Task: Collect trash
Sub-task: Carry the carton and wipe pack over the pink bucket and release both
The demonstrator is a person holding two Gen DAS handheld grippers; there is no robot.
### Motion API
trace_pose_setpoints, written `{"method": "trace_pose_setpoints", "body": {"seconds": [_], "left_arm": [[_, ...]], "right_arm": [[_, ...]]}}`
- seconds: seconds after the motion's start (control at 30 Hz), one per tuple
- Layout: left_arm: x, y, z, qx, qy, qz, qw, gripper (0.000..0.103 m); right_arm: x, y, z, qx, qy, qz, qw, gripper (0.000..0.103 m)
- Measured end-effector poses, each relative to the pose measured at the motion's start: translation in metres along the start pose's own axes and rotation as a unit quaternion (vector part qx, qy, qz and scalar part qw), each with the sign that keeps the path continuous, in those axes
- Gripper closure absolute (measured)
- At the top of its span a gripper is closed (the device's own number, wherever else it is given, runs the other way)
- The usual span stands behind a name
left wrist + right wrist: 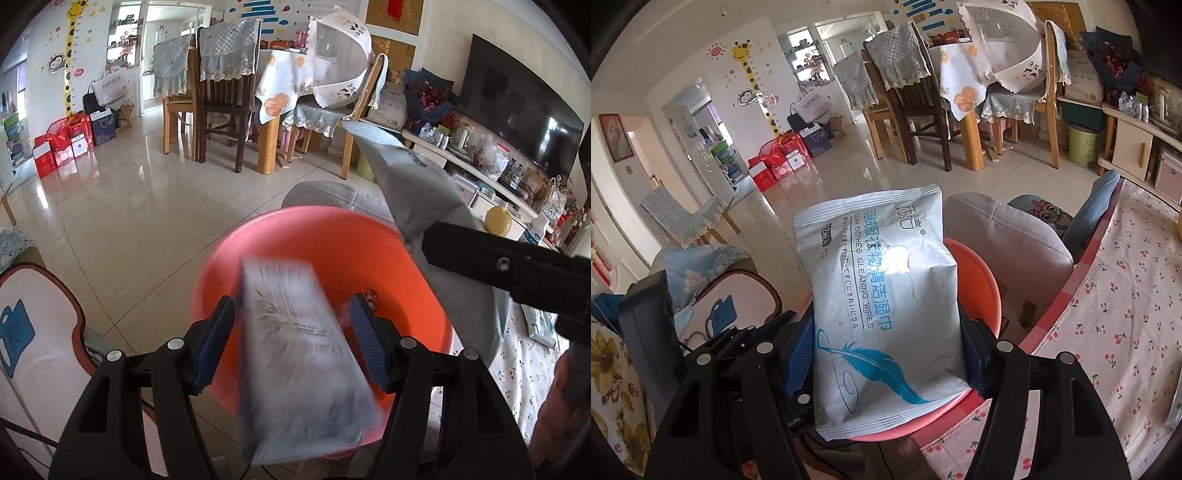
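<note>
Seen from the left wrist, my left gripper (293, 343) hangs over an orange basin (351, 251). A grey-white wipes pack (295, 350) stands upright between its blue pads, blurred. At the right edge, one black finger (498, 264) of my right gripper holds a second grey pack (413, 184) above the basin's far rim. The right wrist view shows my right gripper (882, 354) shut on that pack (882, 306), pale blue with a blue feather print. The basin (982, 291) lies just behind and below it.
A table with a cherry-print cloth (1126, 295) borders the basin on the right, and a grey padded stool (1008, 236) stands behind it. A cushion with a blue cup print (33, 332) lies to the left. Dining chairs (221, 110) and a TV stand (480, 166) stand farther off across tiled floor.
</note>
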State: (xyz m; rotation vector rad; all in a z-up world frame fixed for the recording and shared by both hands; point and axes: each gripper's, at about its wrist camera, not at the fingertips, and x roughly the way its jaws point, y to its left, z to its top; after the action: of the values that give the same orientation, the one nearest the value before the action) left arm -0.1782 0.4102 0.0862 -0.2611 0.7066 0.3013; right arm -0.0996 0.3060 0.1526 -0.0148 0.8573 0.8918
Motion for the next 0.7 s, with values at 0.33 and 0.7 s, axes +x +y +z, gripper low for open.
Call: {"method": "trace_pose_setpoints", "body": {"seconds": [0.33, 0.7], "left_arm": [[0.01, -0.003, -0.003, 0.005, 0.009, 0.005, 0.9999, 0.038], [0.018, -0.004, -0.005, 0.012, 0.021, 0.026, 0.9994, 0.018]], "right_arm": [[0.02, -0.006, -0.005, -0.006, 0.012, -0.01, 1.0, 0.031], [-0.001, -0.015, -0.008, -0.009, -0.032, -0.047, 0.998, 0.012]]}}
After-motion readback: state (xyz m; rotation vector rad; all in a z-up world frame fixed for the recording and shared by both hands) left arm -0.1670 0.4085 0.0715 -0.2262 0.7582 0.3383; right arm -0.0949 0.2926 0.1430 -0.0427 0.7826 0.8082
